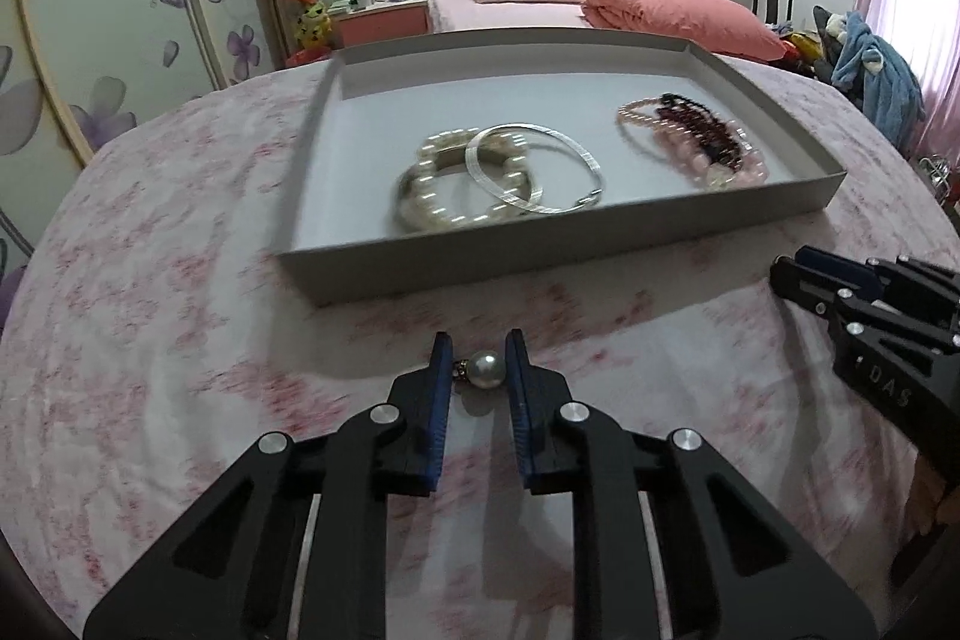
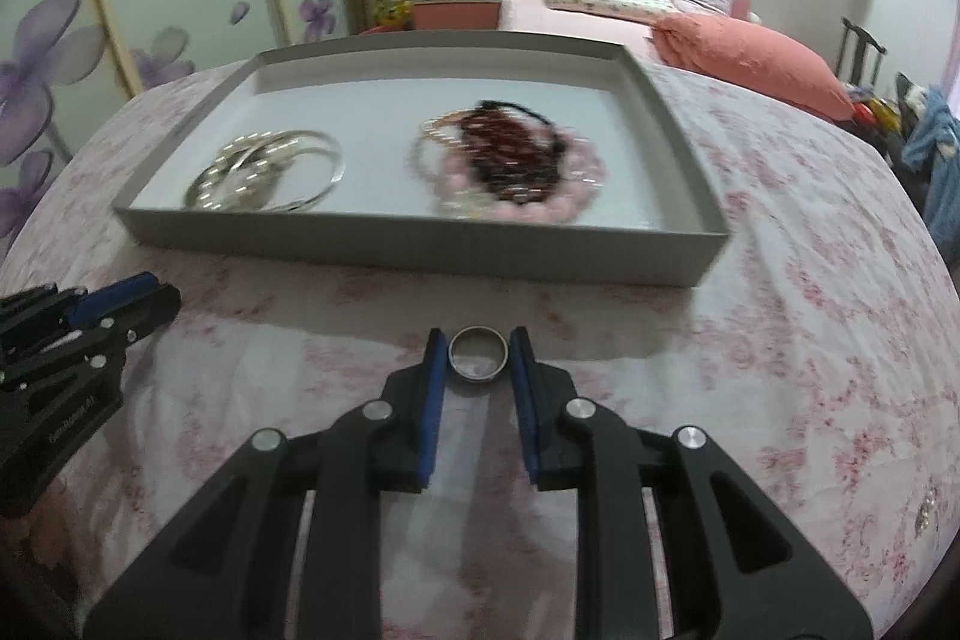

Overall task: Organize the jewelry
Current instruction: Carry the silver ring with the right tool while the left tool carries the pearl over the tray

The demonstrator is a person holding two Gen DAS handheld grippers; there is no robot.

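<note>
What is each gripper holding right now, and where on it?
Left gripper: pearl earring, by the pearl's sides. Right gripper: metal ring, across its outer edge.

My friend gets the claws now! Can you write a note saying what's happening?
Left claw: closed around a white pearl piece with a small gold cap.
Right claw: gripping a plain silver metal ring.
Both sit just in front of the shallow grey cardboard tray.
Done: white pearl bracelet and thin silver bangles in the tray's left half; pink and dark red bead strands in its right half.
Left: place the pearl piece and ring in the tray.
</note>
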